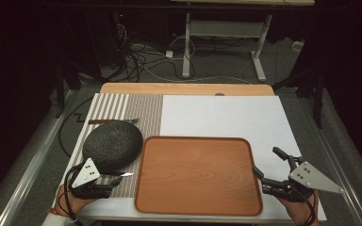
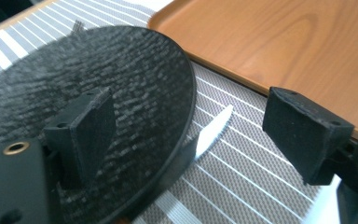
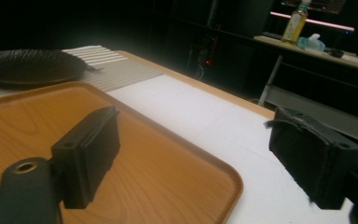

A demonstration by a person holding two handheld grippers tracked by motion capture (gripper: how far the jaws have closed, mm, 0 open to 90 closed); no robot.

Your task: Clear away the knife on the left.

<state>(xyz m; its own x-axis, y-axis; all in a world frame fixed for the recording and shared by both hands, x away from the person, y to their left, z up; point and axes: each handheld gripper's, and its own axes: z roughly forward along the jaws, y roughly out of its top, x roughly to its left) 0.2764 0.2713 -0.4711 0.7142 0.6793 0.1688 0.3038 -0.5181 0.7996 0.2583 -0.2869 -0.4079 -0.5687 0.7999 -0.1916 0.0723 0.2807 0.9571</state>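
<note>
A rectangular brown wooden tray (image 1: pixel 198 176) with rounded corners and a low raised rim lies empty at the centre front of the white table surface (image 1: pixel 226 115). Its grain is visible and its finish is smooth. The position is judged deliberate: it sits between both grippers, within reach of either.

To the left of the tray, a round black plate with a rough, ridged texture (image 1: pixel 112 145) rests on a striped grey-and-white woven placemat (image 1: pixel 141 110). The plate is shallow and matte, with a thin, slightly raised edge. It lies just beside the tray's left rim, apart from it. A knife (image 1: pixel 113 121) lies on the placemat behind the plate, partly hidden by it. A pale blade-like tip (image 2: pixel 214 130) projects from under the plate's near edge; what utensil it belongs to cannot be told.

The left gripper (image 1: pixel 107 183) is held low at the plate's near edge. In the left gripper view its jaws stand wide apart, one over the plate's surface and the other over the placemat beside the tray, so the plate rim lies between them. They grip nothing. This stance is judged a preparation to close on the rim.

The right gripper (image 1: pixel 269 165) hovers at the tray's right edge. Its jaws are fully spread and empty; one is above the tray corner, the other above the white surface.
</note>
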